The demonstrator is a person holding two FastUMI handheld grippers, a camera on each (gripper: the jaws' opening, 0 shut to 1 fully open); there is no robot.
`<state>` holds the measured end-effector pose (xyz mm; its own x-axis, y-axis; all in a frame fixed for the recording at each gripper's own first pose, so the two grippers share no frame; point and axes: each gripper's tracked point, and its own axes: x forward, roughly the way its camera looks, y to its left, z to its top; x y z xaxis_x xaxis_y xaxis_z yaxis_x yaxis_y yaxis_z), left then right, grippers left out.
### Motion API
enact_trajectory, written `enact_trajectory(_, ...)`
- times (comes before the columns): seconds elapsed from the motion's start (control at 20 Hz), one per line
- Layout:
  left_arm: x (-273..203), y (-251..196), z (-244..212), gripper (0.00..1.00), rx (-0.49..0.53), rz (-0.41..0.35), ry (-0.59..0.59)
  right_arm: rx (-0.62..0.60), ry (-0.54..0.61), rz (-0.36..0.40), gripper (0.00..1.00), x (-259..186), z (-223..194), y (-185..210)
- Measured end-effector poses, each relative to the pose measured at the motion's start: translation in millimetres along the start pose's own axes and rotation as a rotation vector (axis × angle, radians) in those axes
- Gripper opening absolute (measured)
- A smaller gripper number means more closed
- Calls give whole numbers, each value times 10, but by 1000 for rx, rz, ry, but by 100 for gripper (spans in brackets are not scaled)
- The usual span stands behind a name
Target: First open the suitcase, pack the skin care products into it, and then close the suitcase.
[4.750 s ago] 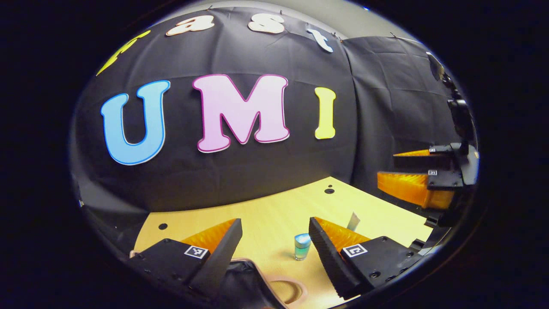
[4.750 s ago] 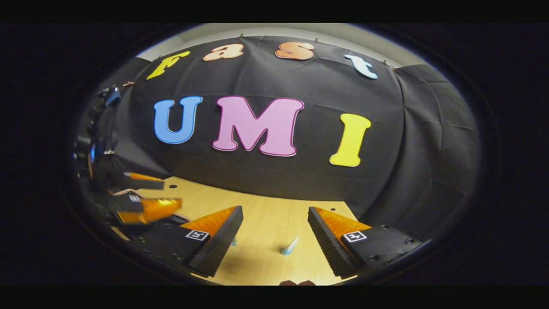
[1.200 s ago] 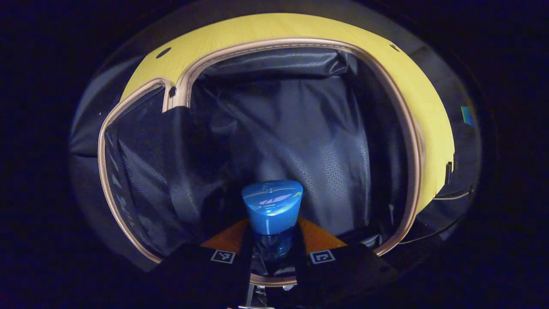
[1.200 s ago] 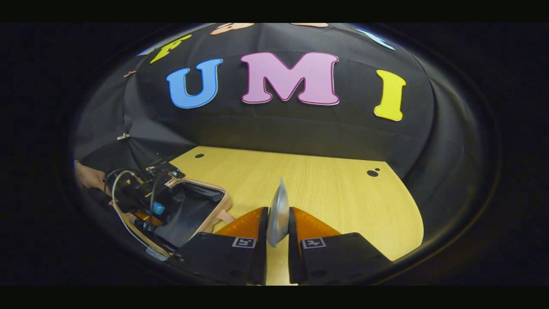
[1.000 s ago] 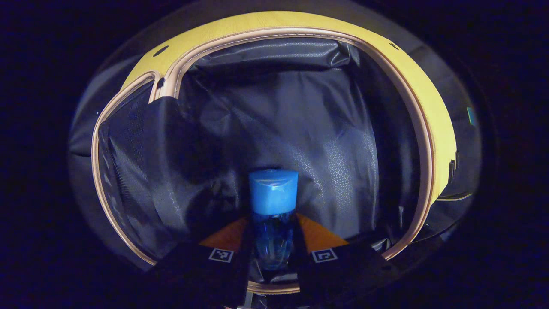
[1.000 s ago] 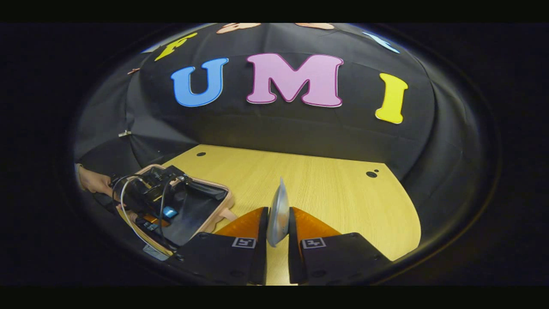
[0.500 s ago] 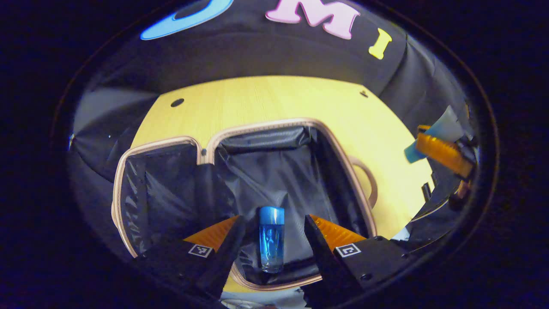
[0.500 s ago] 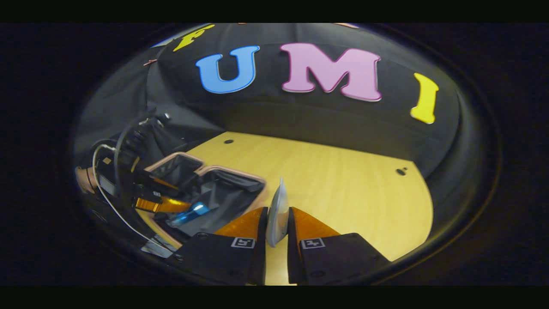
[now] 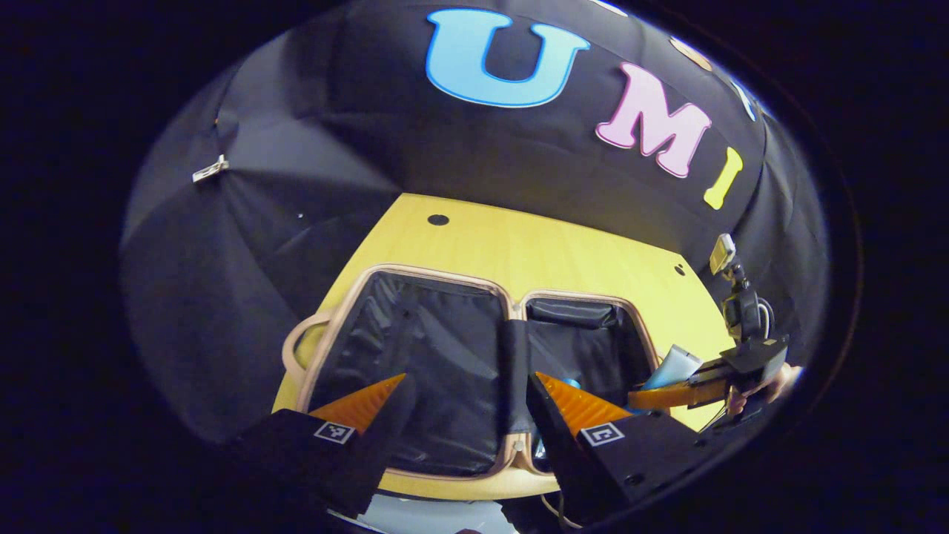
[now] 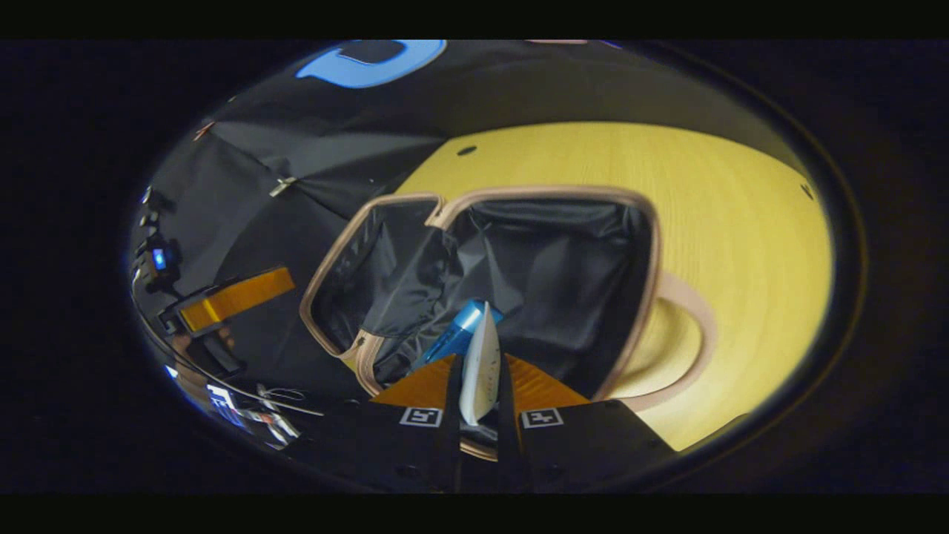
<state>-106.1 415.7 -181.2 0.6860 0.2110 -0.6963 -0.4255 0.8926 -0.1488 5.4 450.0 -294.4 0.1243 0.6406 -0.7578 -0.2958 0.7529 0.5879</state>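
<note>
The suitcase (image 9: 415, 271) lies open on the wooden table, both dark-lined halves showing inside a beige rim. My left gripper (image 9: 467, 404) hovers open above its near edge, holding nothing. A blue bottle (image 10: 454, 339) lies on the lining of the right half; its cap (image 9: 571, 383) peeks past my left gripper's right finger. My right gripper (image 10: 480, 361) is shut on a white tube (image 10: 480, 367) and hangs over that same half of the suitcase (image 10: 651, 245), just beside the bottle. From the left gripper view, the right gripper (image 9: 693, 389) and its tube (image 9: 673, 366) sit at the suitcase's right rim.
A beige carry handle (image 10: 693, 326) sticks out from the suitcase onto the table (image 10: 741, 208), and another handle (image 9: 293, 348) sticks out on the far side. The left gripper (image 10: 230, 297) is off to the left of the suitcase. Black cloth walls close in the table's back and sides.
My left gripper, which let go of the blue bottle inside the suitcase, has pulled back and to the left. My right gripper has carried the tube from above the table to over the suitcase.
</note>
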Motion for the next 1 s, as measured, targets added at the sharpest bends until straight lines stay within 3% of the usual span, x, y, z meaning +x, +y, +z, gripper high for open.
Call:
enact_trajectory(0.15, -23, 462, -145, 95, -45, 77, 30, 29, 109, -113, 16, 237, -244, -179)
enact_trajectory(0.2, -19, 580, -215, 95, -63, 98, 43, 74, 103, -93, 31, 256, -179, -132)
enact_trajectory(0.25, -15, 667, -281, 95, -87, 111, 65, 111, 109, -85, 19, 326, -224, -77)
enact_trajectory(0.3, -16, 776, -350, 95, -116, 119, 79, 137, 124, -88, 17, 353, -227, -82)
enact_trajectory(0.35, -25, 841, -352, 95, -145, 129, 85, 169, 112, -103, 25, 373, -188, -112)
enact_trajectory(0.4, 12, 884, -405, 95, -173, 131, 92, 199, 117, -108, 19, 390, -186, -119)
enact_trajectory(0.5, 71, 951, -419, 95, -219, 129, 93, 226, 138, -142, 27, 386, -257, -206)
enact_trajectory(0.55, 82, 987, -412, 95, -228, 131, 95, 221, 154, -129, 33, 372, -302, -185)
enact_trajectory(0.65, 157, 1072, -392, 95, -226, 146, 95, 224, 150, -96, 30, 350, -294, -34)
enact_trajectory(0.7, 207, 1129, -376, 95, -222, 155, 98, 225, 147, -87, 38, 311, -250, 19)
enact_trajectory(0.9, 227, 1294, -227, 95, -214, 179, 96, 161, 53, -65, 92, 72, -92, 148)
enact_trajectory(0.95, 243, 1359, -181, 95, -209, 192, 96, 132, 22, -72, 85, 33, -36, 139)
enact_trajectory(1.0, 265, 1443, -137, 95, -207, 206, 93, 105, 0, -83, 96, -9, -1, 125)
